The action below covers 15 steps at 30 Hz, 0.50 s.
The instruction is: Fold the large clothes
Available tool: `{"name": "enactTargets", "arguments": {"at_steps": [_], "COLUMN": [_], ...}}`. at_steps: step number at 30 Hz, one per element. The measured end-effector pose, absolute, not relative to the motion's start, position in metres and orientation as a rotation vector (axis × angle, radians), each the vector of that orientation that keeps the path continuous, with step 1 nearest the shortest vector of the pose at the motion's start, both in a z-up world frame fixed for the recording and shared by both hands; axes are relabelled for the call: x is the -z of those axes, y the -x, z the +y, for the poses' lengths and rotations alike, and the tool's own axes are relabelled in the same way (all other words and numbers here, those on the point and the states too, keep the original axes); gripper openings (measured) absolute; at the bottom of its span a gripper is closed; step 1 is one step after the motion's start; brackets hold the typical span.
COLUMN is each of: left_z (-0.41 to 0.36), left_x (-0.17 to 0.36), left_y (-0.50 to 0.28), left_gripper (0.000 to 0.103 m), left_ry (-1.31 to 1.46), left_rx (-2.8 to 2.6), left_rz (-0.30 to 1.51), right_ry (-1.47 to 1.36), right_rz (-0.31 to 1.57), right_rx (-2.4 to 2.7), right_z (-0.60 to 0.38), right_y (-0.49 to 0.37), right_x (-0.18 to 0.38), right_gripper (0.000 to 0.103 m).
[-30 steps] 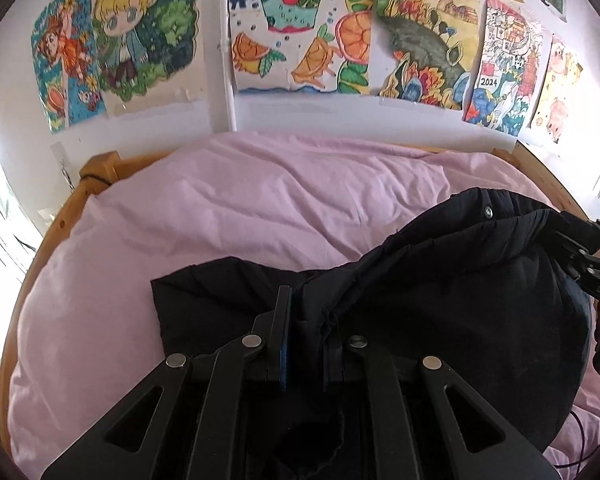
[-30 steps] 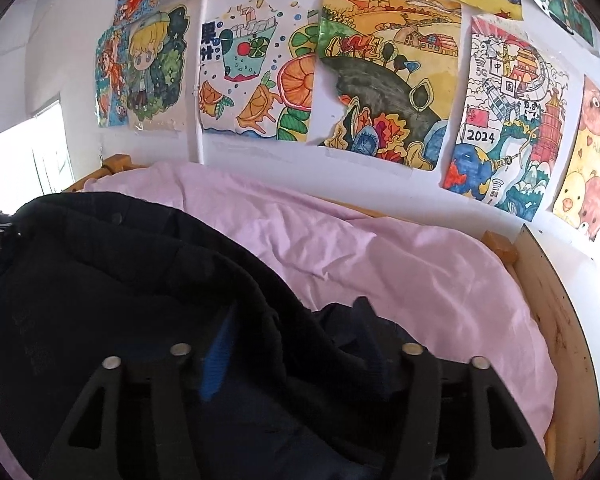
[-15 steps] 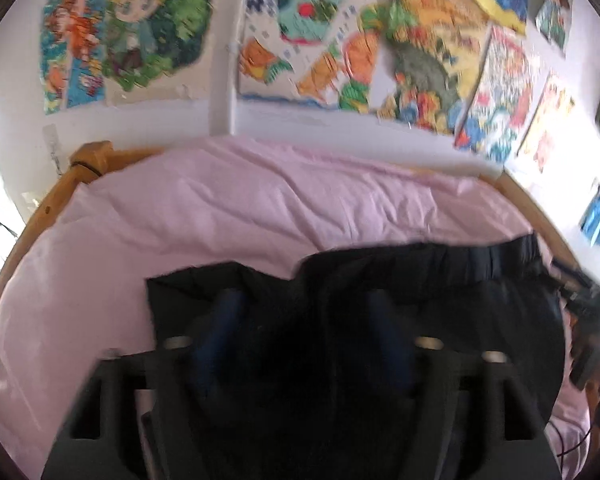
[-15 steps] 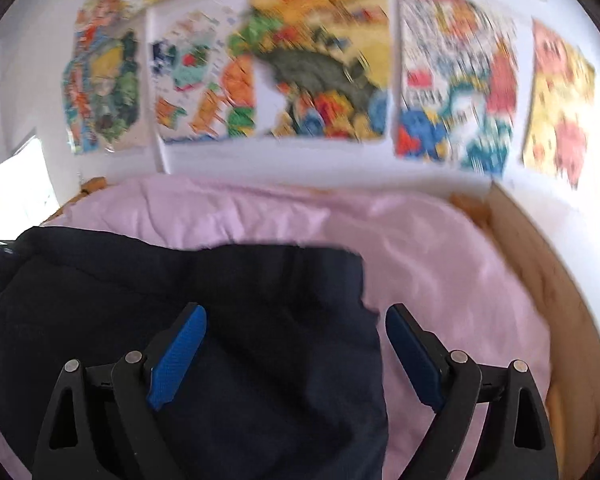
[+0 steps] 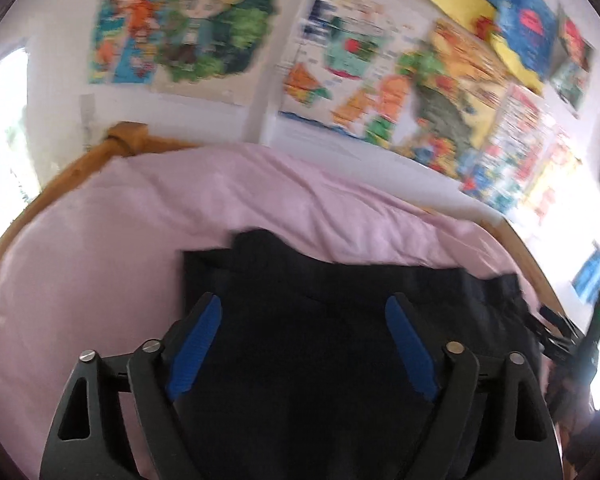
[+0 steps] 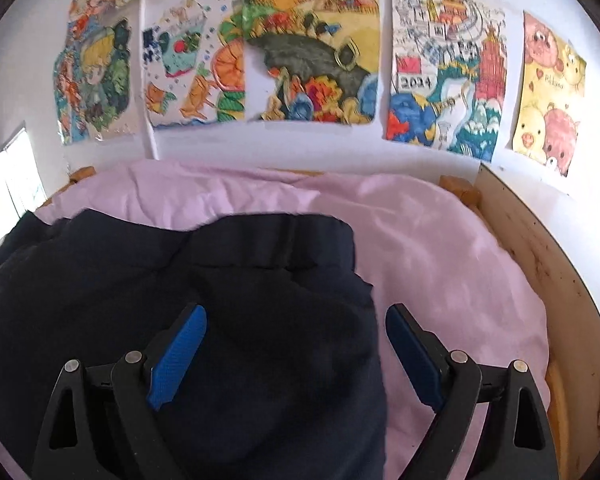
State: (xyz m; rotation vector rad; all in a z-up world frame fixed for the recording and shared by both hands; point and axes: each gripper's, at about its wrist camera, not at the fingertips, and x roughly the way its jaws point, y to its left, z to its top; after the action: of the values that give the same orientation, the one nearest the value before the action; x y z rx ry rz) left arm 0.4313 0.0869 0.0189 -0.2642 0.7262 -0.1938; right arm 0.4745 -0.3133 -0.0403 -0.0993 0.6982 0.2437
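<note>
- The dark garment [image 6: 228, 320] lies on the pink bedding [image 6: 440, 264], near the front edge and left of centre in the right wrist view, well short of the far wall
- Its far edge shows a stitched band, perhaps a waistband, lying fairly straight; the cloth looks doubled into a thick, lumpy pile, so at least one fold seems done
- What is left, as a judgement: smoothing the bulges, and probably one more fold to make the bundle compact
- The left gripper [image 5: 300, 344] hangs over the garment with its blue pads spread wide, holding nothing
- The right gripper [image 6: 296, 344] is likewise spread wide and empty, one finger over the cloth, the other over bare bedding just beside the garment's right edge
- No box or basket shows; the wooden bed frame [image 6: 540, 264] rims the bedding, which carries only the garment
- Bright drawings [image 6: 312, 44] cover the far wall
</note>
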Motion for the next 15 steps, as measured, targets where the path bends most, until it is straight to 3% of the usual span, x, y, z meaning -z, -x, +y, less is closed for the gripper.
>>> {"name": "enactTargets", "arguments": {"at_steps": [7, 15], "left_z": [-0.018, 0.0], "left_x": [0.012, 0.065], "left_y": [-0.457, -0.497], "left_gripper": [0.086, 0.093], "left_ry": [-0.074, 0.004], "left_rx": [0.178, 0.147], "left_rz": [0.738, 0.799], "right_ry": [0.269, 0.236], "right_rz": [0.62, 0.726], "right_rx": [-0.395, -0.388], "right_z": [-0.252, -0.247], "right_y": [-0.465, -0.516], "right_x": [0.04, 0.088], "right_gripper": [0.096, 0.099]}}
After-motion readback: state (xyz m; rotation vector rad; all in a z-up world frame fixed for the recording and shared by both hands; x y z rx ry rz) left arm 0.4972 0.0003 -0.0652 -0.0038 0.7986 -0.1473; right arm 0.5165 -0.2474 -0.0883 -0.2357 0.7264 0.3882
